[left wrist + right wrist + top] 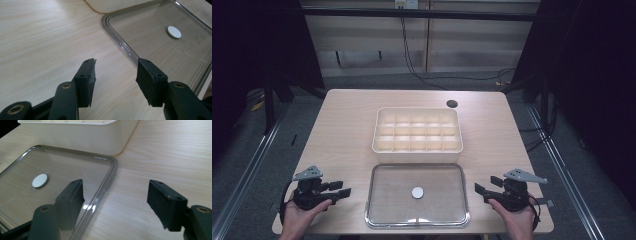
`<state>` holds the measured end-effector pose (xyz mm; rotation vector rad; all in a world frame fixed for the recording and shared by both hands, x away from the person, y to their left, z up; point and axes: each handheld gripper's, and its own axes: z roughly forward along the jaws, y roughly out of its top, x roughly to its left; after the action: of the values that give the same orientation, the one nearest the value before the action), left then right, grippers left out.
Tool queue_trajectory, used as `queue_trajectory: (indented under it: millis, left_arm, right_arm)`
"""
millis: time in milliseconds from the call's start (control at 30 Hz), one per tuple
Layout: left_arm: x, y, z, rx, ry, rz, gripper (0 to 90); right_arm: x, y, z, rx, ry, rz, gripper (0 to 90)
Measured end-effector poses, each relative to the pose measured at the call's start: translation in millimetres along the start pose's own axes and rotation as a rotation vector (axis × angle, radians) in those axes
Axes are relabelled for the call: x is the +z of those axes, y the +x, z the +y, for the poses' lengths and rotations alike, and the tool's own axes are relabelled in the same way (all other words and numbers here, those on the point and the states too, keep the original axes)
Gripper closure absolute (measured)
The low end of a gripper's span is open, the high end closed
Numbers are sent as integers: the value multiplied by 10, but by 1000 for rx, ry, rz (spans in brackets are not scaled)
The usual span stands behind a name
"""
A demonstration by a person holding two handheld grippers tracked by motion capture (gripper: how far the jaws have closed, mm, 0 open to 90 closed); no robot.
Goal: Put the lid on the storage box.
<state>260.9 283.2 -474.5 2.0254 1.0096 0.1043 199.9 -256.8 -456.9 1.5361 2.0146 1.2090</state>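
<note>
From the high view, there's a light wood counter (347, 125) with a cream divided organizer box (417, 130) sitting around the middle, all its little compartments empty as far as I can see. Just in front of it, nearly touching, lies a clear lid (417, 195) flat on the counter, with a small white disc (417, 192) at its centre. The left hand-held gripper (339, 190) sits off the lid's left edge, held in the person's left hand (304, 212), jaws spread and holding nothing. The right hand-held gripper (483, 191) mirrors it off the lid's right edge, in the right hand (517, 217), also spread and empty. There's a dark round hole (452, 104) near the counter's far right.

Left gripper view: both black jaws are wide apart over bare wood, and one jaw overlaps the clear lid's rim (120, 45). White disc (174, 32) shows further in.

Right gripper view: jaws apart again, nothing between them. One overlaps the lid's rim (110, 175), the other is over bare counter. The organizer box wall (82, 136) is just behind the lid.
</note>
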Motion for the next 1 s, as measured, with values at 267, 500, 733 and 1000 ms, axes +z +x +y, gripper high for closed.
queue_trajectory:
  millis: [267, 500, 733, 1000]
  left_arm:
    - [76, -74, 120, 64, -44, 6, 482]
    - [149, -72, 354, 13, 5, 3, 376]
    - [267, -92, 586, 1, -1, -27, 352]
    - [481, -53, 469, -15, 56, -11, 397]
  right_arm:
    - [174, 157, 142, -41, 36, 54, 318]
    - [268, 198, 276, -45, 60, 81, 322]
    - [448, 120, 427, -28, 84, 70, 329]
    - [591, 4, 323, -1, 113, 60, 388]
